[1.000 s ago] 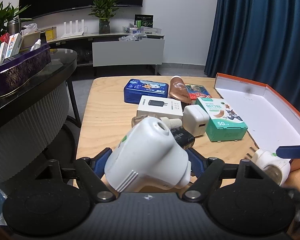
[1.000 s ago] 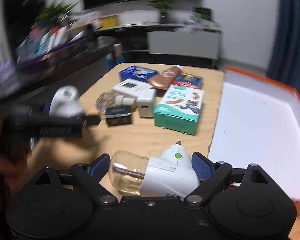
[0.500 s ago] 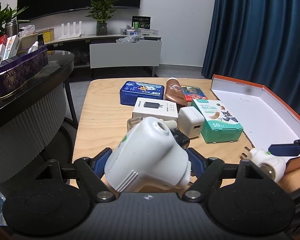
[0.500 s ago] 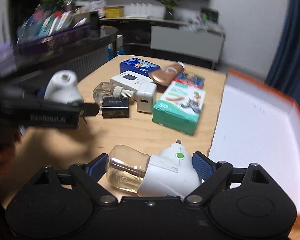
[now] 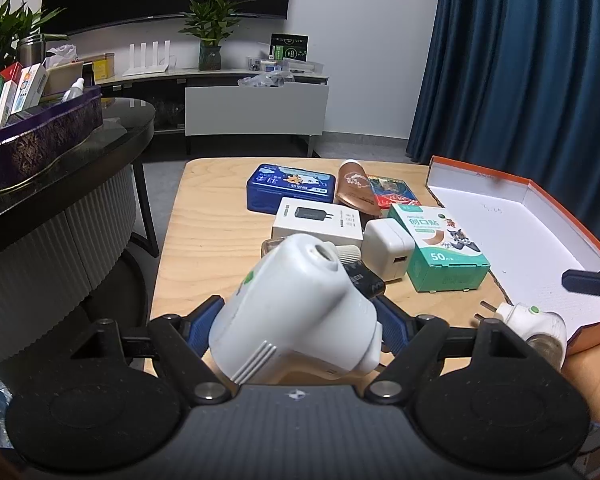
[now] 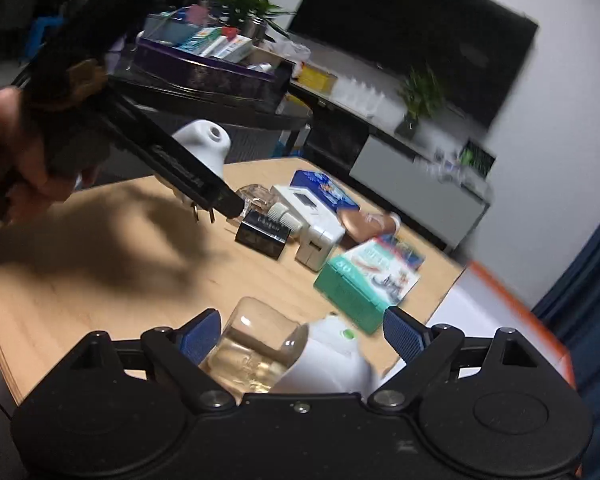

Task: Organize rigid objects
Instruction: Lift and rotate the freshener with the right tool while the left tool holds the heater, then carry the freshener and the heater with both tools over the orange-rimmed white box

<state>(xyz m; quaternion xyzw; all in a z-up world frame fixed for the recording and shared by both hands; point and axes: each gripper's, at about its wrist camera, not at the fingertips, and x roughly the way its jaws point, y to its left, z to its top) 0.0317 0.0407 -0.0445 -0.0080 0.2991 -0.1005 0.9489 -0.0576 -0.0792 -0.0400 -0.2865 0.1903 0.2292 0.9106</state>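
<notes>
My left gripper point(image 5: 300, 322) is shut on a white plug-in vaporizer body point(image 5: 300, 312), held above the near edge of the wooden table point(image 5: 212, 216). The right wrist view shows that body point(image 6: 204, 140) from the side, prongs down, behind a left finger point(image 6: 180, 172). My right gripper point(image 6: 300, 338) is shut on a second white vaporizer with a clear liquid bottle point(image 6: 260, 344), tilted with the rolled wrist. In the left wrist view this vaporizer point(image 5: 532, 320) hangs beside the near corner of the orange-rimmed white box point(image 5: 532, 236).
Mid-table lie a blue tin point(image 5: 290, 188), a white charger box point(image 5: 318, 220), a white charger cube point(image 5: 388, 248), a green plaster box point(image 5: 440, 248), a brown tube point(image 5: 356, 192), a red pack point(image 5: 392, 192) and a small black box point(image 6: 262, 236). A dark counter point(image 5: 60, 168) stands left.
The right gripper has rolled, so its view of the table now tilts; the bottled vaporizer stays between its pads. The left gripper and its vaporizer have not moved.
</notes>
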